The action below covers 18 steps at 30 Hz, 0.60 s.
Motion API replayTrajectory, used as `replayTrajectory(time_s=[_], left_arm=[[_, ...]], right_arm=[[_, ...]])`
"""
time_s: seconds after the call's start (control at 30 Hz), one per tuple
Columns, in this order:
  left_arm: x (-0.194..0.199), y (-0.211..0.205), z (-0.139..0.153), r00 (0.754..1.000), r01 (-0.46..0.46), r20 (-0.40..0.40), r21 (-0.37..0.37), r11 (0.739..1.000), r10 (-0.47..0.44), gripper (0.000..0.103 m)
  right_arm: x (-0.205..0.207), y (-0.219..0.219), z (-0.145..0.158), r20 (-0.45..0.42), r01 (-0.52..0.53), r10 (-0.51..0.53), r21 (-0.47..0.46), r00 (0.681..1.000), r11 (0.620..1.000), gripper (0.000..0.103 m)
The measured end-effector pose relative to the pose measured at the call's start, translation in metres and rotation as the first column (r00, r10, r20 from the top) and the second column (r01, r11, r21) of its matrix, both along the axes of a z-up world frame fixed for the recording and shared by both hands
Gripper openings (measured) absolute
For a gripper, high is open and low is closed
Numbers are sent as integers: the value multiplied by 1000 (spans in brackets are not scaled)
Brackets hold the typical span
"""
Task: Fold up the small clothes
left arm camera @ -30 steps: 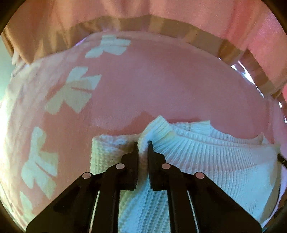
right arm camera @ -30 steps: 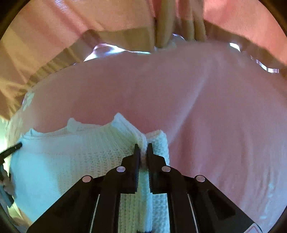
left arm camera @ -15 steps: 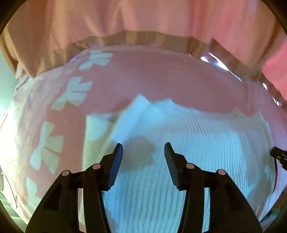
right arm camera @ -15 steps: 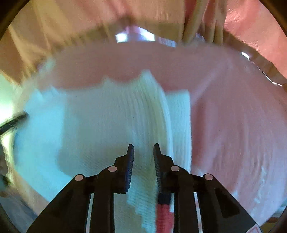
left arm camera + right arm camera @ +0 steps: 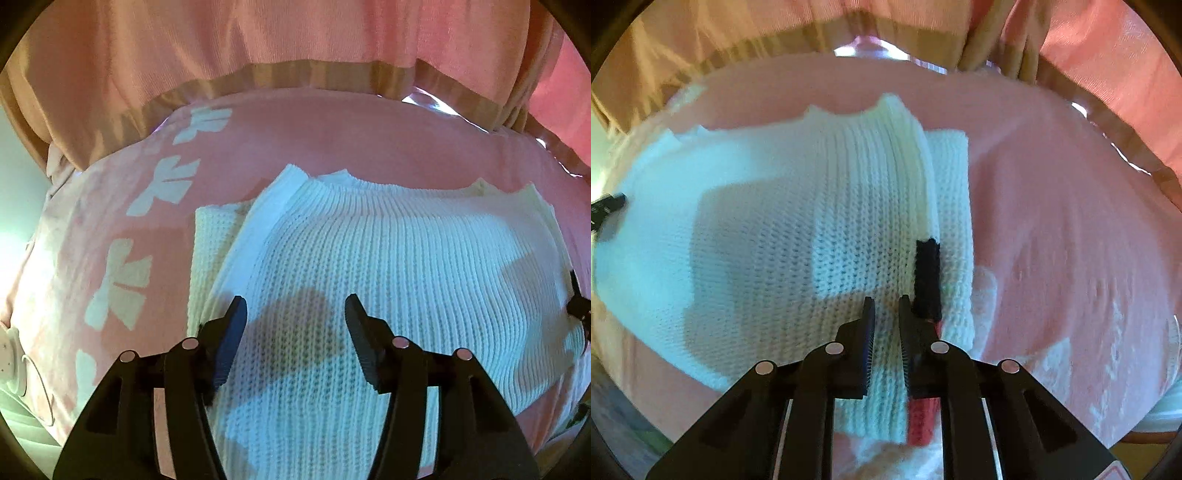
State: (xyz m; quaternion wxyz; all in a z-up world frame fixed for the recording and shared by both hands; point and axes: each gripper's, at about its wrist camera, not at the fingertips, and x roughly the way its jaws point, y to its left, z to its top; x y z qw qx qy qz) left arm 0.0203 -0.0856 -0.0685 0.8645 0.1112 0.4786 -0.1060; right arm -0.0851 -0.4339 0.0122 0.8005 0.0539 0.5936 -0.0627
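A: What could go wrong from here?

B: I'd say the fold could slip. The knit (image 5: pixel 388 258) lies folded on the pink cover (image 5: pixel 332 140), and its top layer is thick and springy. If a finger catches a loop as a gripper pulls off, that layer could drag and the far edges would no longer line up.

A: Which gripper is the risk?

B: The right gripper (image 5: pixel 886 306), I think. Its jaws stand only a little apart, with a strip of the knit's right edge (image 5: pixel 882 354) between them near the black patch (image 5: pixel 927 280). They have just eased in slightly. I see no pinch in the cloth, so I read it as released, but the gap is tight.

A: And the left?

B: The left gripper (image 5: pixel 295 310) is well apart, its jaws having just opened, with nothing clamped. It hangs over the knit's left part and throws a shadow there.

A: How are the hands posed?

B: Both grippers tilt steeply down at the knit from the near side, the right one steeper, with fingers aimed toward the far hem.
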Motion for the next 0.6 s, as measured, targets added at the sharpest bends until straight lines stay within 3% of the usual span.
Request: replayTrajectory(time_s=[0.07, 0.23, 0.43, 0.53, 0.6], left_arm=[[-6, 4, 1, 1000, -7, 3, -3, 1000, 7, 57], [-28, 18, -3, 1000, -27, -4, -10, 1000, 27, 68], [-71, 54, -10, 996, -80, -40, -97, 992, 77, 88], [-87, 77, -19, 988, -139, -80, -146, 979, 128, 89], [-92, 101, -23, 973, -219, -123, -200, 955, 198, 89]], right_arm=[[-11, -4, 6, 38, 38, -39, 38, 999, 999, 25], [-39, -8, 2, 52, 110, -116, 97, 992, 989, 28], [-77, -12, 1, 79, 198, -213, 165, 974, 966, 57], [-85, -19, -7, 55, 238, -252, 185, 966, 953, 57], [-87, -21, -9, 50, 255, -269, 197, 962, 947, 57]])
